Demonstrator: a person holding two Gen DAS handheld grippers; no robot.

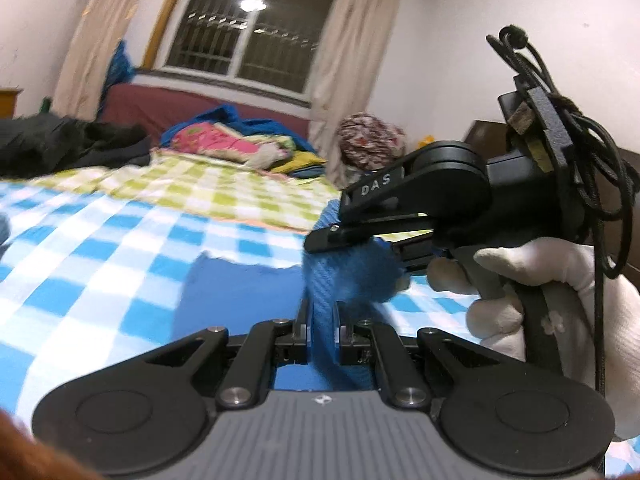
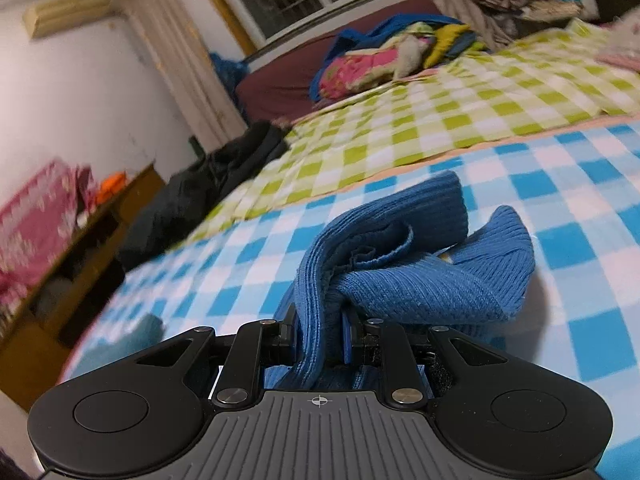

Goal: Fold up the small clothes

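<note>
Ribbed blue knit garment [image 2: 404,264], soft and bunched into thick folds, lifted partly off a bed spread with a fleecy blue-and-white checked blanket [image 2: 560,216] that meets a green-and-white checked blanket [image 2: 420,120] farther back. Seen from the right wrist: right hand-held gripper [image 2: 320,336], matte black with a grey ridged body, nearly closed with a vertical roll of the knit pinched between its jaws, the rest of the cloth spilling forward and to the right onto the blanket, one raw inner edge curling out of the fold. Seen from the left wrist: left hand-held gripper [image 1: 321,330] clamped almost fully on a narrower, blurred strip of the same blue cloth [image 1: 348,280], which runs up toward the other tool. Shown only from the left: the right tool from the side, lettered on one black arm, trailing looped black cords and held in a white-gloved hand [image 1: 540,300]; also a barred night window [image 1: 256,20] between pale curtains. Shown only from the right: a wooden cabinet [image 2: 72,264] against the white wall, pink patterned fabric on top. In both: dark clothing [image 2: 208,192] heaped at the bed's edge, and bright pink, yellow and blue bedding [image 1: 224,140] piled before a maroon headboard [image 1: 152,104].
</note>
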